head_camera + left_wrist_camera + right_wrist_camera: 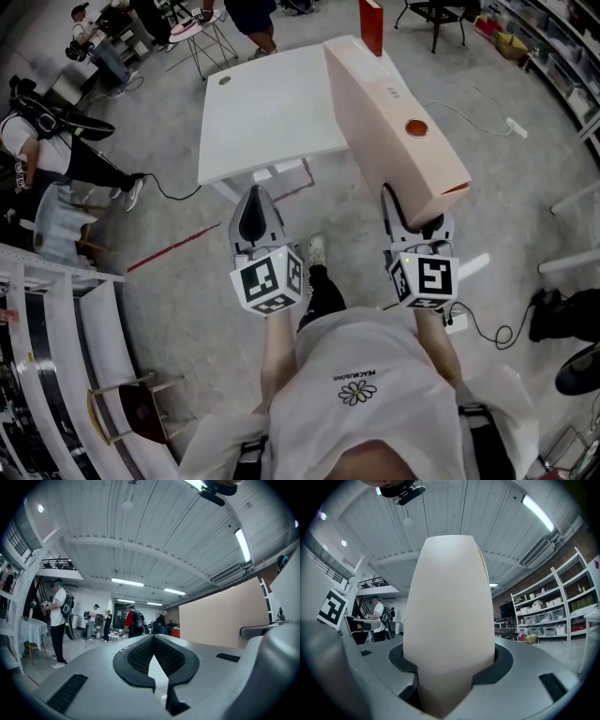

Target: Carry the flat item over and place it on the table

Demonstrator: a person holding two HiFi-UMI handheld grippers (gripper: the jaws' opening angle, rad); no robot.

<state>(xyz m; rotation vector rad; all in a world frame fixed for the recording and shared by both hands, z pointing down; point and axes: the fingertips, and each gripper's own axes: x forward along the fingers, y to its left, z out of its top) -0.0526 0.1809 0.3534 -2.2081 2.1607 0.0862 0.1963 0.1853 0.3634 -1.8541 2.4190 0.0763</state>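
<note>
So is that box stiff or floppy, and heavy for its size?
Probably stiff: the box juts out straight from the right claw with no sag. Likely light for its size, since one claw holds it by an end. Being long, it may tip in that grip.

White table (267, 117) stands on grey floor (187, 309). One small dark round spot (225, 81) on the top, near the far left corner; can't tell what it is. White frame pieces (272, 175) show under the near edge. On the floor off the near left corner: red tape line (178, 248) and black cable (173, 195). Past the right edge, a white cord (478, 117) runs to a white power strip (517, 125).
</note>
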